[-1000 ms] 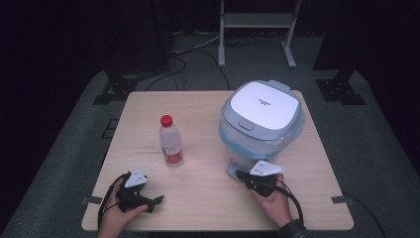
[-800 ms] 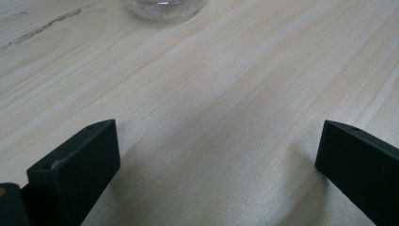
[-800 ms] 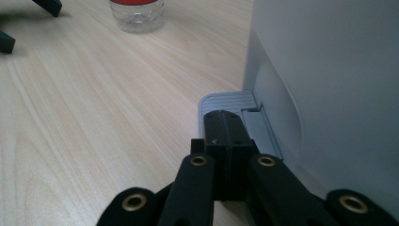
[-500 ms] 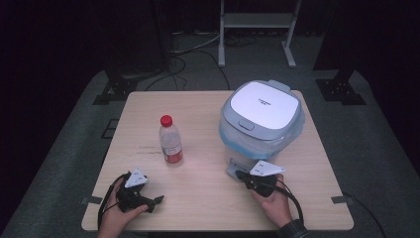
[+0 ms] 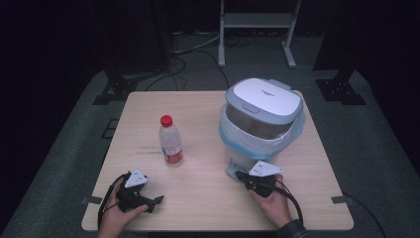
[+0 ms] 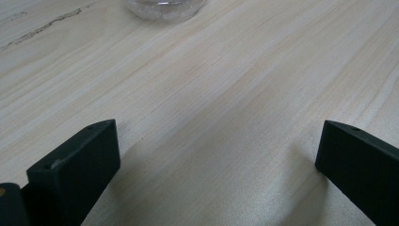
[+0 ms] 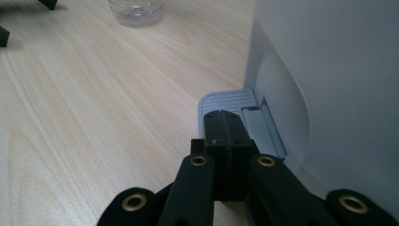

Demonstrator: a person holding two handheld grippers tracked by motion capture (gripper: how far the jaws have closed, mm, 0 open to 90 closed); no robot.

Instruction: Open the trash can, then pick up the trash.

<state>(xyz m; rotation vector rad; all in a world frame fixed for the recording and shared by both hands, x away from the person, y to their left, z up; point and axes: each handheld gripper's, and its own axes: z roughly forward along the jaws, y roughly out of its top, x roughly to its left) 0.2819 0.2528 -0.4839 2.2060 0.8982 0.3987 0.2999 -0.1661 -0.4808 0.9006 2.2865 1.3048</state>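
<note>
Grey ribbed pedal [image 7: 226, 100] projects from the base of the white bin [image 5: 262, 114] at the table's right. Right gripper [image 7: 221, 123], jaws pressed together, rests at the pedal; it likely yields stiffly, so press flat on top. Left gripper [image 6: 216, 155] sits spread, empty, near the bottle [image 5: 170, 140].

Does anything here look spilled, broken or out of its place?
Nothing stands out. The clear plastic bottle with a red cap stands upright, the white pedal bin with a grey lid is closed, and its blue liner bag hangs over the rim. The light wooden table looks dry.
</note>
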